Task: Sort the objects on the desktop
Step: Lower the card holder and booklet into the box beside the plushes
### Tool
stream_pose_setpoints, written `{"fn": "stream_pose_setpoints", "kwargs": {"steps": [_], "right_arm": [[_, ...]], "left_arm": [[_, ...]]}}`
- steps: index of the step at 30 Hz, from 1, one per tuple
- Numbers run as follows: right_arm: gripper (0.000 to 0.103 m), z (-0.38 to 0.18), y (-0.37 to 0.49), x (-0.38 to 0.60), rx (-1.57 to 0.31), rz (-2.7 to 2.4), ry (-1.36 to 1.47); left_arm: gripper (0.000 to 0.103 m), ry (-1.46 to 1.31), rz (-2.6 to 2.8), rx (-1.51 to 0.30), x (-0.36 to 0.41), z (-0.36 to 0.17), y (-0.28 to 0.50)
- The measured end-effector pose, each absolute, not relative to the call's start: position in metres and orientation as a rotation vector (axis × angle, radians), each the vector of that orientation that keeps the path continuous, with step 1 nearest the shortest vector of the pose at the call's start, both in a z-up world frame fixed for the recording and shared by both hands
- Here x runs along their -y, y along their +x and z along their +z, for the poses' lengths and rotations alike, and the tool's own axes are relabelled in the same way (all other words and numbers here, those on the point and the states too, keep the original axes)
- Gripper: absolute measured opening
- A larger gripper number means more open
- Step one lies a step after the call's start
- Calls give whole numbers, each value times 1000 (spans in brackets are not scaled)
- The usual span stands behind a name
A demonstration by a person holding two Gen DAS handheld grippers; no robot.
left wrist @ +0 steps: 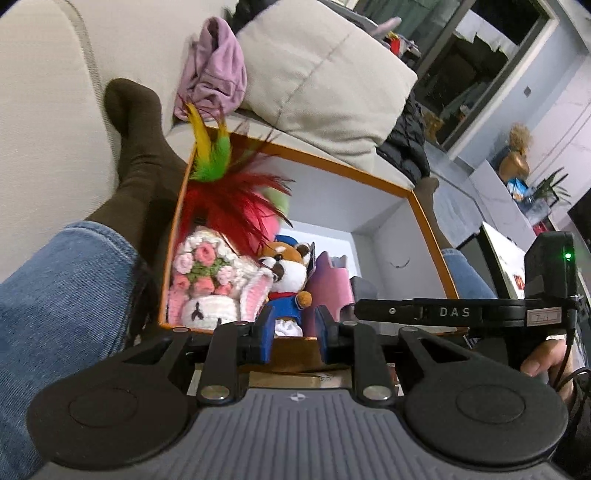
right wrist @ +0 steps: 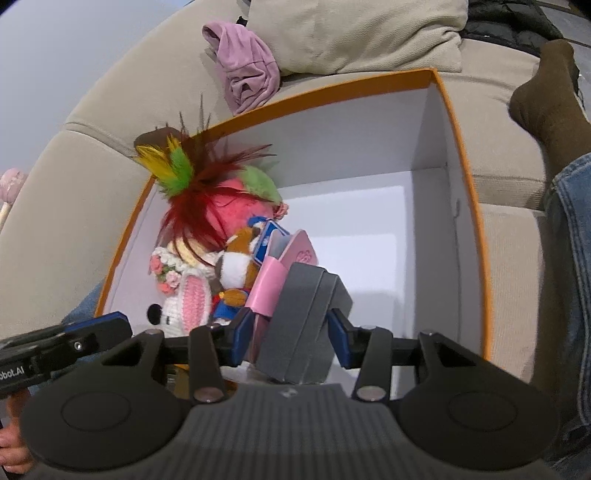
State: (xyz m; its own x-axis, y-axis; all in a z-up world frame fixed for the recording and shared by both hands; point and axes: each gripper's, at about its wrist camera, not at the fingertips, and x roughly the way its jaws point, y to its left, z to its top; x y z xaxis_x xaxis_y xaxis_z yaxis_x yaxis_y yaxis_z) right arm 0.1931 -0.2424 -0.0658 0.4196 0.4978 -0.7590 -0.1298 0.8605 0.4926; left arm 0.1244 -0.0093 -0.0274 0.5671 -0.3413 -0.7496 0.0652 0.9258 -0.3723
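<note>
Right gripper [right wrist: 291, 338] is holding a grey rectangular case [right wrist: 304, 325] between half-spread fingers, lowering it into the orange-rimmed white cardboard box [right wrist: 458, 155] beside the plush toys [right wrist: 236, 273], probably to keep items grouped. Left gripper [left wrist: 293, 332] is hovering narrowly parted, empty, over the box's near edge.

The box [right wrist: 461, 177] sits on the sofa [right wrist: 55, 184], between the person's legs. Inside it, along its left wall, stand the crocheted rabbit [right wrist: 188, 299], the plush fox [right wrist: 236, 269] and the feather toy [right wrist: 192, 184] — the grey case [right wrist: 299, 325] just right of them. Behind the box lie a crumpled cloth [right wrist: 247, 74] and a cushion [right wrist: 354, 29].
</note>
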Motion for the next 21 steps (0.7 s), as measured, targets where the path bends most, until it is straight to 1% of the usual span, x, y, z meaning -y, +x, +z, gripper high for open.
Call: {"fn": "stream_pose_setpoints", "kwargs": {"steps": [2, 5, 7, 14, 19, 21], "right_arm": [[42, -64, 193, 231, -1061, 426, 346], [41, -59, 190, 210, -1032, 404, 202], [38, -61, 190, 204, -1030, 378, 140], [39, -65, 189, 217, -1038, 394, 204], [40, -62, 184, 215, -1019, 388, 182], [41, -60, 182, 215, -1009, 378, 173]], "left_arm": [[26, -318, -244, -938, 10, -25, 123], [26, -311, -254, -939, 13, -25, 120], [26, -307, -256, -936, 15, -26, 118], [26, -305, -261, -929, 17, -27, 116], [26, -314, -254, -928, 16, -27, 114], [28, -318, -250, -929, 14, -27, 113]]}}
